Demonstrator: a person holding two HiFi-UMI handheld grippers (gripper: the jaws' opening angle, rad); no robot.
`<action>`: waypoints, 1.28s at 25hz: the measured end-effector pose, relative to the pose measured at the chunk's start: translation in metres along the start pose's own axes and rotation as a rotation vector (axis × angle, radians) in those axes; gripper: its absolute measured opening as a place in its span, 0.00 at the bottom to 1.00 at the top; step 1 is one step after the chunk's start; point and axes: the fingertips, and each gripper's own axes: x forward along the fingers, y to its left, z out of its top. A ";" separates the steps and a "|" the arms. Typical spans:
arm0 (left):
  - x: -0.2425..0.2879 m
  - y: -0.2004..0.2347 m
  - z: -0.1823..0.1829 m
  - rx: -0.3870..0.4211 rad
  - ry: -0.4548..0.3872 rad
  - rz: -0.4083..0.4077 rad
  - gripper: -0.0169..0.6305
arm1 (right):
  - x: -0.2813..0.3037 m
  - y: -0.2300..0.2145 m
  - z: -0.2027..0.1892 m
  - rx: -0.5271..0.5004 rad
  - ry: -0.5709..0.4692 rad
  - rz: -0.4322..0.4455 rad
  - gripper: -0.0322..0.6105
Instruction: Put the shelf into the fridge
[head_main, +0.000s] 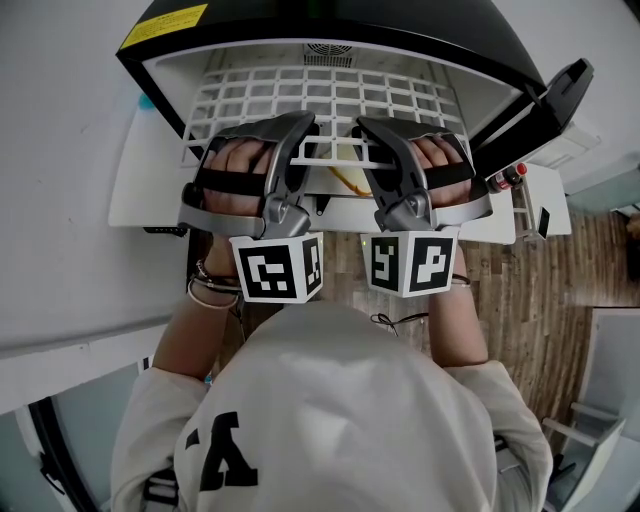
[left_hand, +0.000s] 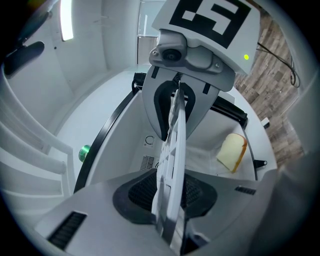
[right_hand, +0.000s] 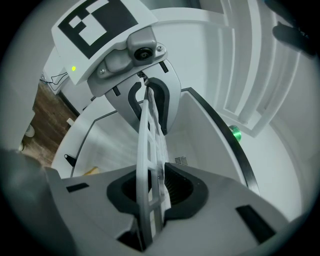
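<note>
The white grid shelf (head_main: 330, 95) lies flat, its far part inside the open fridge (head_main: 300, 20), a small one with a black top and white inner walls. My left gripper (head_main: 298, 135) and right gripper (head_main: 375, 135) are both shut on the shelf's near edge, side by side. In the left gripper view the shelf (left_hand: 172, 150) runs edge-on between the left gripper (left_hand: 170, 200) pads, with the right gripper (left_hand: 175, 92) clamped on it opposite. In the right gripper view the shelf (right_hand: 150, 155) sits edge-on in the right gripper (right_hand: 150, 200), and the left gripper (right_hand: 147, 97) faces it.
The black fridge door (head_main: 545, 110) stands open at the right. A yellow slice of food (left_hand: 232, 151) lies on the fridge floor below the shelf. A green knob (left_hand: 84, 152) sits on one side wall. Wooden flooring (head_main: 540, 300) is to the right.
</note>
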 end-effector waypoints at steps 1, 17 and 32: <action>0.001 0.000 0.000 0.000 -0.001 -0.001 0.16 | 0.001 -0.001 -0.001 0.000 0.000 0.000 0.18; 0.010 0.001 -0.003 0.009 0.004 0.008 0.16 | 0.010 -0.002 -0.004 -0.003 -0.005 0.003 0.18; 0.024 0.005 -0.008 0.015 -0.001 0.011 0.16 | 0.023 -0.006 -0.009 0.003 -0.004 0.007 0.18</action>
